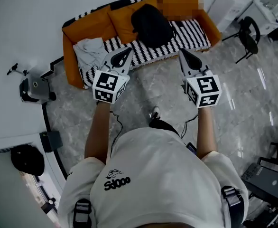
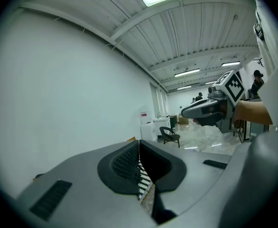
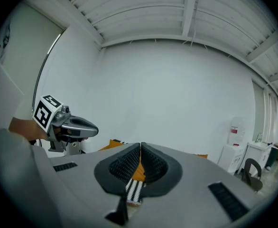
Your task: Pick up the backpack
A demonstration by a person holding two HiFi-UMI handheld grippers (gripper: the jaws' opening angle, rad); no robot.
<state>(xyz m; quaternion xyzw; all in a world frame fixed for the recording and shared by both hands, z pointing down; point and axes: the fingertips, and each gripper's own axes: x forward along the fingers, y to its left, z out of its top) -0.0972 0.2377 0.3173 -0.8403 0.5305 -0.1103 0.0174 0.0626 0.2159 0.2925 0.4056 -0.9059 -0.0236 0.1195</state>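
The black backpack (image 1: 152, 25) lies on the striped cover of an orange sofa (image 1: 89, 25), leaning on the back cushions. Both grippers are held out over the floor short of the sofa's front edge. My left gripper (image 1: 127, 50) points at the striped cover left of the backpack, and its jaws are pressed together with nothing between them (image 2: 138, 144). My right gripper (image 1: 181, 51) points at the cover just right of the backpack and is also shut and empty (image 3: 141, 146). Each gripper view shows the other gripper beside it and a strip of striped cover ahead.
A crumpled grey cloth (image 1: 89, 51) lies on the sofa's left end. A black chair (image 1: 248, 34) and white cabinets (image 1: 229, 4) stand right of the sofa. A small wheeled device (image 1: 34, 88) sits by the left wall. Marble floor lies between me and the sofa.
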